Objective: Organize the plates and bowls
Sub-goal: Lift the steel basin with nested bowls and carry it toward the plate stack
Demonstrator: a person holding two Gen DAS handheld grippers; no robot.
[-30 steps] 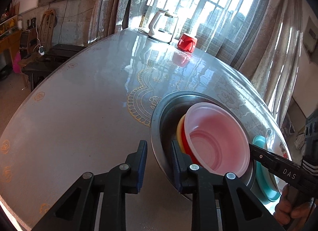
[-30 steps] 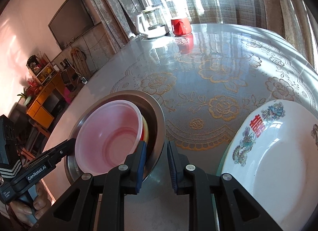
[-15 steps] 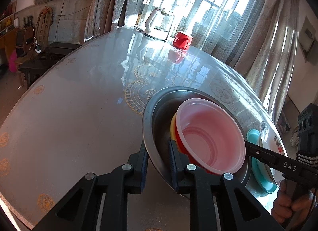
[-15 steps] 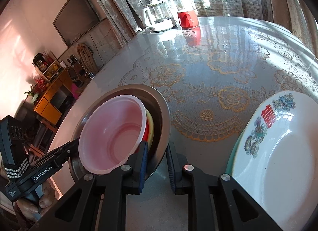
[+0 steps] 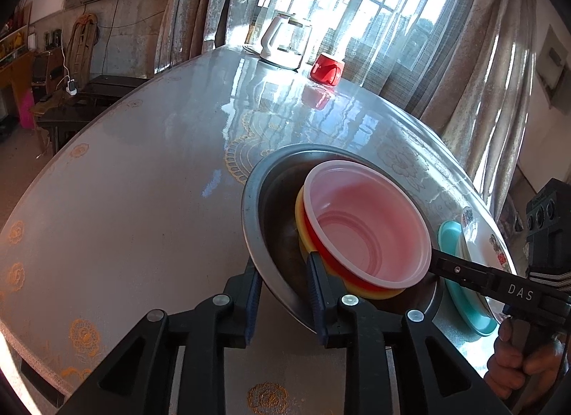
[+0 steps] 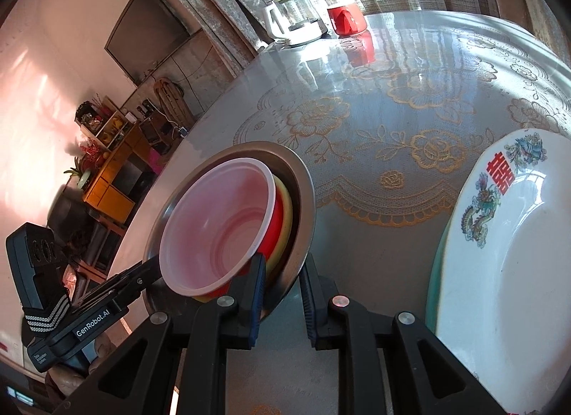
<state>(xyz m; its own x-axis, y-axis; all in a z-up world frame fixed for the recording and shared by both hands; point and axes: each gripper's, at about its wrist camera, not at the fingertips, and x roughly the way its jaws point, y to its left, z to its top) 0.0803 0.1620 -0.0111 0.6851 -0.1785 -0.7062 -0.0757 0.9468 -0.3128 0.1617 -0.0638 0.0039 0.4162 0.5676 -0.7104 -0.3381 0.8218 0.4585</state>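
A steel basin carries a stack of bowls: a pink translucent bowl inside a red bowl, which sits in a yellow bowl. My left gripper straddles the basin's near rim, one pad outside and one inside. Its jaws are opening slightly while the rim is still between them. My right gripper is shut on the opposite rim. A white plate with a dragon and a red character rests on a teal plate to the right.
The round table has a lace-patterned glossy cover. A white kettle and a red mug stand at its far edge by the window. A person's hand holds the right gripper's handle. Low furniture lies beyond the table's left side.
The basin with its bowls now looks more tilted and closer in the right wrist view. The left jaws narrowed on the rim, then widened a little.
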